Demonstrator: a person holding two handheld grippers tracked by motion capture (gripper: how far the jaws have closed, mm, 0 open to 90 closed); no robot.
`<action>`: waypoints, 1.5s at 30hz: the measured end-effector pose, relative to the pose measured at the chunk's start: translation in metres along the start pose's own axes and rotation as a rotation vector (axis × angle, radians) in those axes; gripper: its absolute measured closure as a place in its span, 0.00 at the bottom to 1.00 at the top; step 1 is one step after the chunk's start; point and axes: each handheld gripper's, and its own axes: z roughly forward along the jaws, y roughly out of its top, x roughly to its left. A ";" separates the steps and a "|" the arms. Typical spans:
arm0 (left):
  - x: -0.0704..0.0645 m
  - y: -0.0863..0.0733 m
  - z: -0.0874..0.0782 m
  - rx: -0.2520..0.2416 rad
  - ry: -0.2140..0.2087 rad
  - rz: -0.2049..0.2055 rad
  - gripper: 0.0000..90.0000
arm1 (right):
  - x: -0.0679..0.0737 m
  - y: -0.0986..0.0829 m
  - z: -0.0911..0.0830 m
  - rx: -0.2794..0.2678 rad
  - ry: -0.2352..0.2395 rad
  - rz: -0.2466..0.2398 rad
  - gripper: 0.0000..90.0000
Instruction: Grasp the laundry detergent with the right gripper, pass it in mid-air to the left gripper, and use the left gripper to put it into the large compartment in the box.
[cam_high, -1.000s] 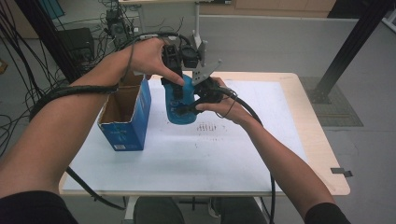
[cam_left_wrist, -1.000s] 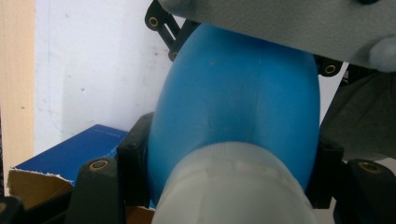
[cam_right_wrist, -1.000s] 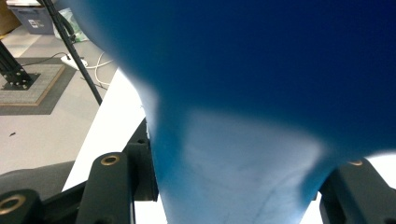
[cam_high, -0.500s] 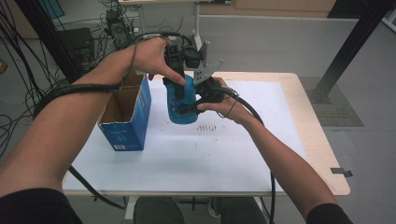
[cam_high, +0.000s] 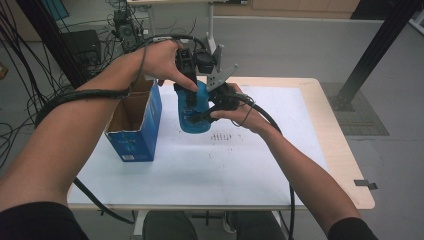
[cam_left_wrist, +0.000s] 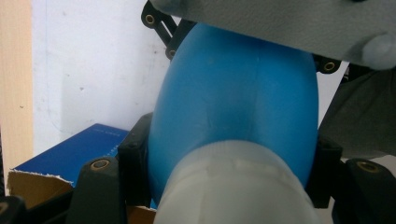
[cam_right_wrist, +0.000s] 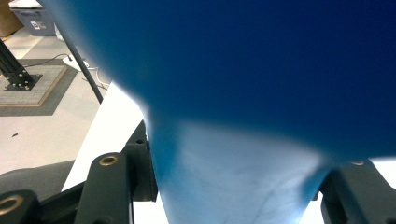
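High view | we hold blue bottle (cam_high: 194, 111) above table (cam_high: 300, 150), beside open box (cam_high: 132, 125) | left gripper (cam_high: 187, 82) and right gripper (cam_high: 212, 107) both clamp it | step: likely uncapping | next needs steady counter-grip

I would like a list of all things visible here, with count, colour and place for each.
Bulb-shaped object: one, blue with a pale neck, held above the table between both grippers.
Box: one, blue cardboard, open top, on the table's left part.
Table: one, white sheet over a wood top.
Cables: several, black, floor at left.
Left gripper: black, jaws on the object's top.
Right gripper: black, jaws on its side.
Forearms: two, from below.
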 end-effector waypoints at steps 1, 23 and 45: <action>0.000 0.000 0.000 0.000 0.000 0.000 0.41 | 0.000 0.000 0.000 0.000 0.000 0.000 0.46; -0.002 -0.005 -0.001 0.008 -0.009 -0.009 0.41 | 0.001 0.002 0.005 -0.005 0.006 -0.014 0.46; -0.002 -0.001 0.001 0.014 -0.017 -0.007 0.41 | 0.001 -0.001 0.003 0.000 0.009 -0.006 0.46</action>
